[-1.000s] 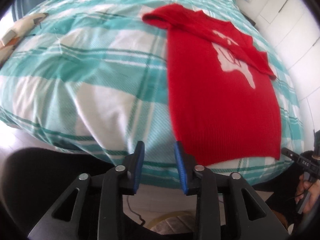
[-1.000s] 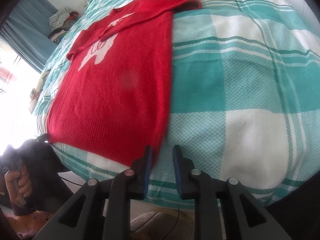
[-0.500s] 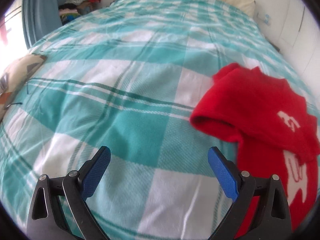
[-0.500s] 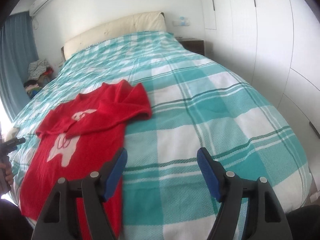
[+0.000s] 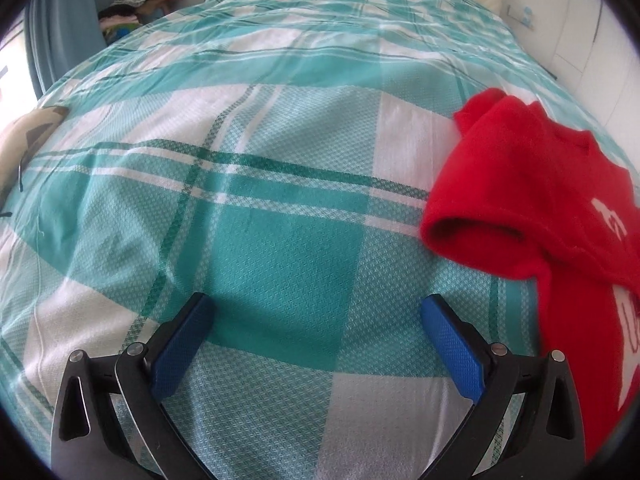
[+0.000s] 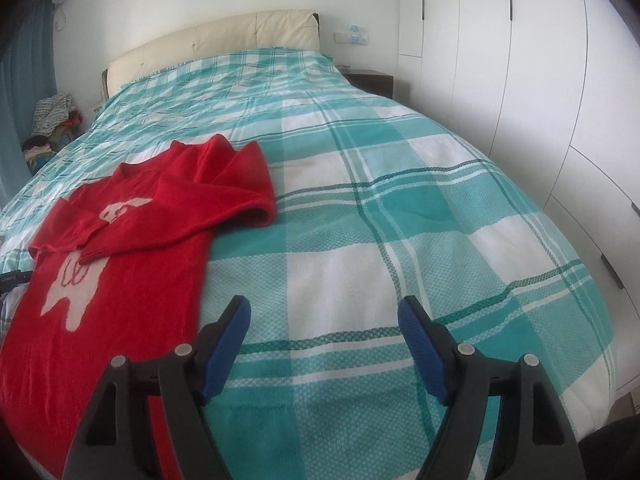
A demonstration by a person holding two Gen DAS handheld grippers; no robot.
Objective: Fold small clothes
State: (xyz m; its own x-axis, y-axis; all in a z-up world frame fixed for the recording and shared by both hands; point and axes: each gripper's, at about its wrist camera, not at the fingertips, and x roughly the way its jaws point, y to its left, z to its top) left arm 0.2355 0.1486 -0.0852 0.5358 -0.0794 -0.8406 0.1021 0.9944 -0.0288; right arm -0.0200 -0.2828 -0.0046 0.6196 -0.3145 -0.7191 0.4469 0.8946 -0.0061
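Sweater: a red sweater (image 6: 132, 248) lies flat on the teal plaid bedspread (image 6: 400, 208), long axis running up the bed, neck toward the cream headboard (image 6: 208, 40), hem at the near edge, both sleeves folded across its chest.
Left gripper (image 5: 316, 316): angled down over bare bedspread just left of the sweater's folded shoulder; jaws opening wide, nothing between them.
Right gripper (image 6: 324, 312): tilted down beside the sweater's right edge; jaws opening, empty.

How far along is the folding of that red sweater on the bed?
Partly done: the red sweater lies flat on the checked bedspread with both sleeves folded across its chest. Nothing is in hand; the left gripper is open and empty, and the right gripper is opening, also empty. The body still lies unfolded.
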